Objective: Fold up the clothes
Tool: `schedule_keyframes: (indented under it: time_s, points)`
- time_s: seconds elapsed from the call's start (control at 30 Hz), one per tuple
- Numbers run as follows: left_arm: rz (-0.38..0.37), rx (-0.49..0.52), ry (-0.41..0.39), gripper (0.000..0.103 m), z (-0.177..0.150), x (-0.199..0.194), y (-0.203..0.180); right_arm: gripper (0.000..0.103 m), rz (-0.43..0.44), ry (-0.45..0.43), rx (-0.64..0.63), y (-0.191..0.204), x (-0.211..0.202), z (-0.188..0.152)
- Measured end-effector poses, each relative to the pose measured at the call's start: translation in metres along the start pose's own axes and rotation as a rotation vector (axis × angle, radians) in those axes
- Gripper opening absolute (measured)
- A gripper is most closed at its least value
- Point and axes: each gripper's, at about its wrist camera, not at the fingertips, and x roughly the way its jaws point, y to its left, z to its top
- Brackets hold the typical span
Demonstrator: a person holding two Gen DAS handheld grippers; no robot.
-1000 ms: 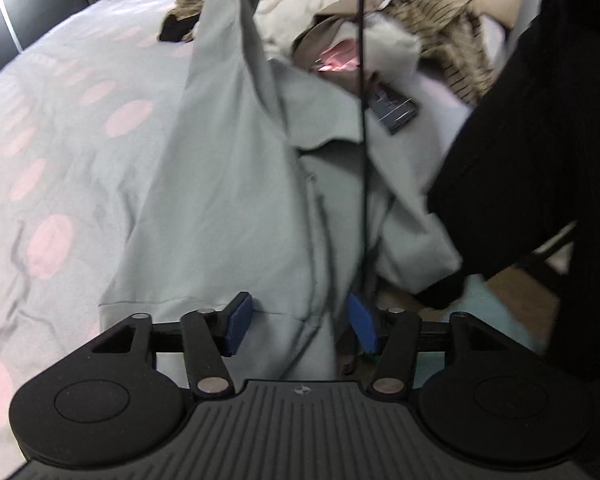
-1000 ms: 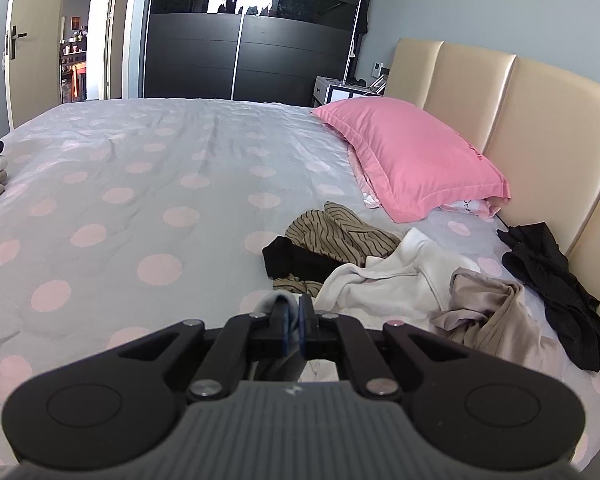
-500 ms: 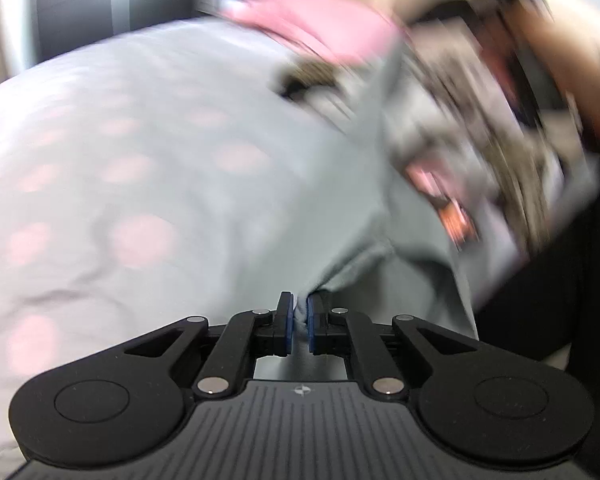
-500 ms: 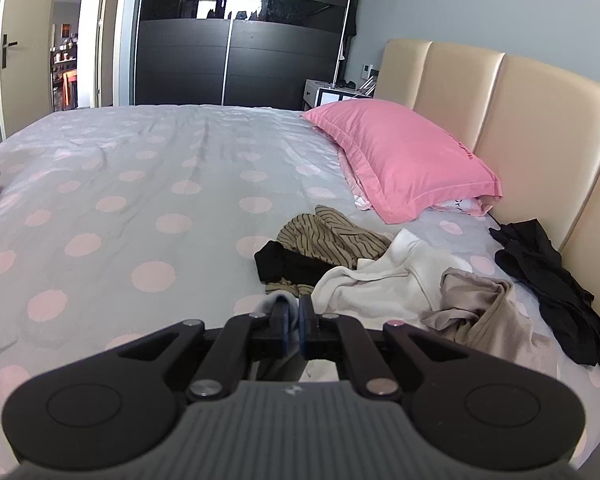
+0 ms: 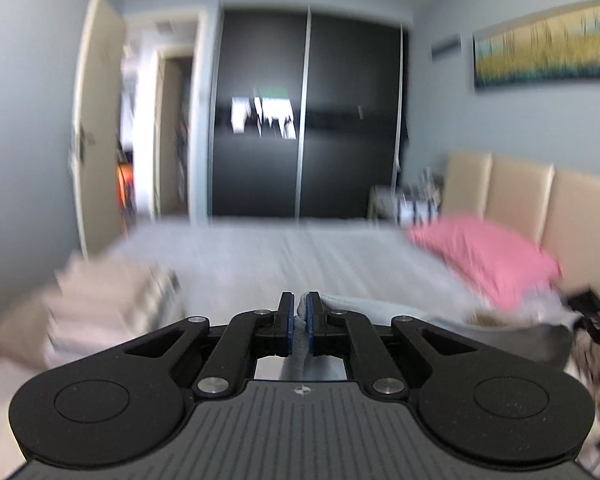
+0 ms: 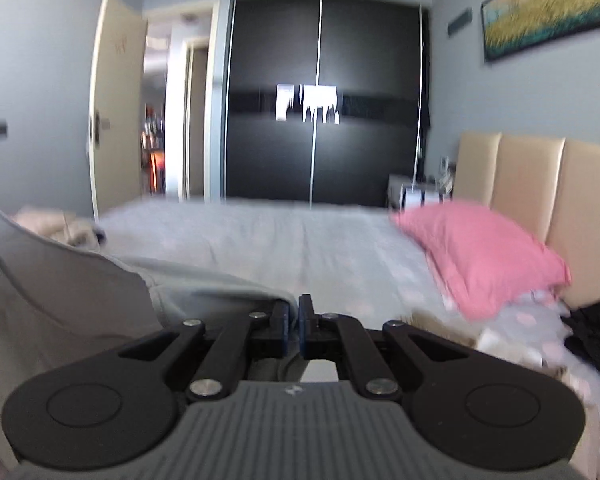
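Observation:
A pale grey-green garment (image 6: 80, 296) hangs stretched between both grippers above the bed. My left gripper (image 5: 299, 316) is shut on a fold of that cloth, which shows between its blue pads and trails off to the right (image 5: 380, 306). In the right wrist view my right gripper (image 6: 293, 320) is shut on another edge of the same garment, whose bulk spreads to the left of the fingers. Both views are blurred by motion and face the far wardrobe.
The bed (image 6: 320, 240) with its grey dotted cover reaches toward a black wardrobe (image 5: 308, 120). A pink pillow (image 6: 480, 256) leans at the beige headboard (image 6: 540, 200). Folded pale clothes (image 5: 100, 304) are stacked at left. Loose garments (image 6: 592, 332) lie at the right.
The left gripper shut on the grey-green garment and lifted it. Both grippers rose and tilted up, so the views swung from the bed cover to the wardrobe and walls.

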Motion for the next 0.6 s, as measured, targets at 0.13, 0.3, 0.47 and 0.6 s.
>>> schedule_keyframes:
  time_s: [0.13, 0.3, 0.47, 0.6]
  points:
    - [-0.005, 0.004, -0.124, 0.004, 0.036, -0.03, 0.0, 0.005, -0.113, -0.286, 0.045, 0.007, -0.048, 0.064]
    - [0.012, -0.007, -0.246, 0.005, 0.058, -0.067, 0.006, 0.005, -0.136, -0.415, 0.104, 0.007, -0.083, 0.121]
    - [0.082, -0.035, -0.411, 0.0, 0.089, -0.109, 0.023, 0.005, -0.035, -0.334, 0.041, 0.032, -0.095, 0.128]
    - [0.026, -0.03, -0.288, 0.0, 0.099, -0.103, 0.027, 0.005, -0.015, -0.221, 0.008, 0.046, -0.085, 0.117]
